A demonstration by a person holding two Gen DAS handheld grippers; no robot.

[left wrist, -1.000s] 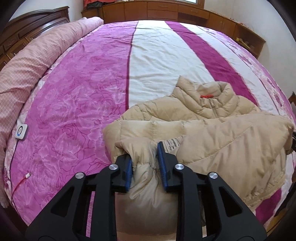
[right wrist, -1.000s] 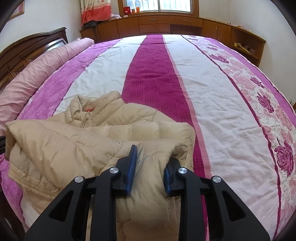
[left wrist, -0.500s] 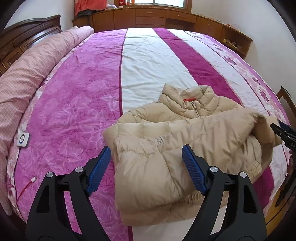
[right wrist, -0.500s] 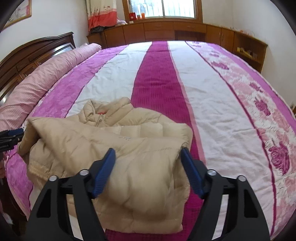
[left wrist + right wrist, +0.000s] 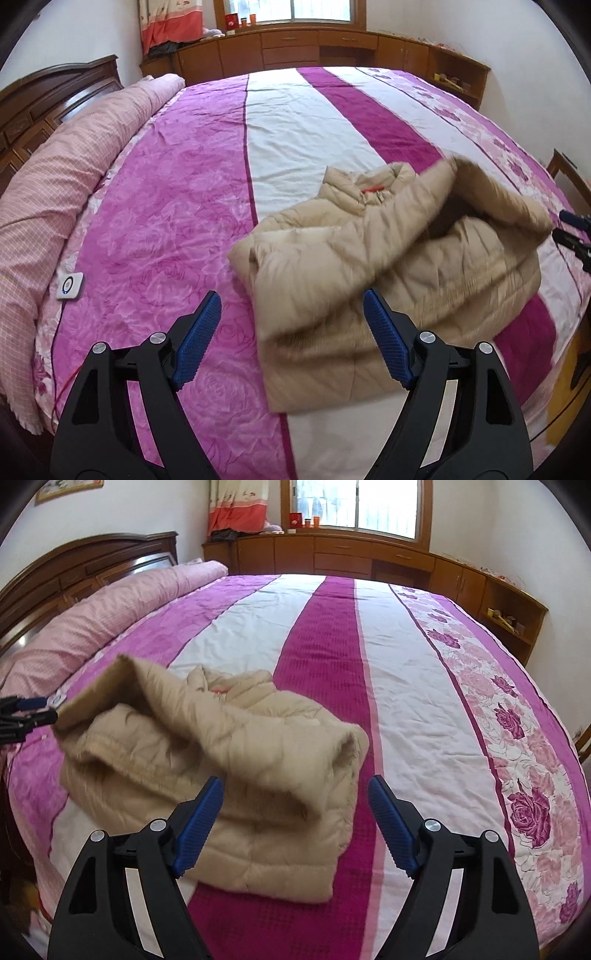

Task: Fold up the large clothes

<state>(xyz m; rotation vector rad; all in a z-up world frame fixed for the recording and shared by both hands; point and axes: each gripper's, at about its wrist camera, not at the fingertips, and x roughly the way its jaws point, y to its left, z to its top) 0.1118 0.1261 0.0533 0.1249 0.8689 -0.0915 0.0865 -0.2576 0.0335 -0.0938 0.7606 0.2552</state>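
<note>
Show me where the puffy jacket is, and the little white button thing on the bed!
puffy jacket (image 5: 369, 280): left wrist view, on the folded-over beige front panel.
puffy jacket (image 5: 240, 738): right wrist view, on the top quilted fold.
white button thing (image 5: 69, 286): left wrist view, on its round centre ring.

- Bedspread (image 5: 406, 672) lies bare across the centre and right of the right wrist frame.
- Puffer jacket (image 5: 229, 760) fills the lower left.
- Rolled quilt (image 5: 74, 177) lines the left edge.

My beige puffer jacket (image 5: 388, 266) lies folded on the striped bedspread, right of centre in the left view, collar uppermost, top layer blurred.
</note>
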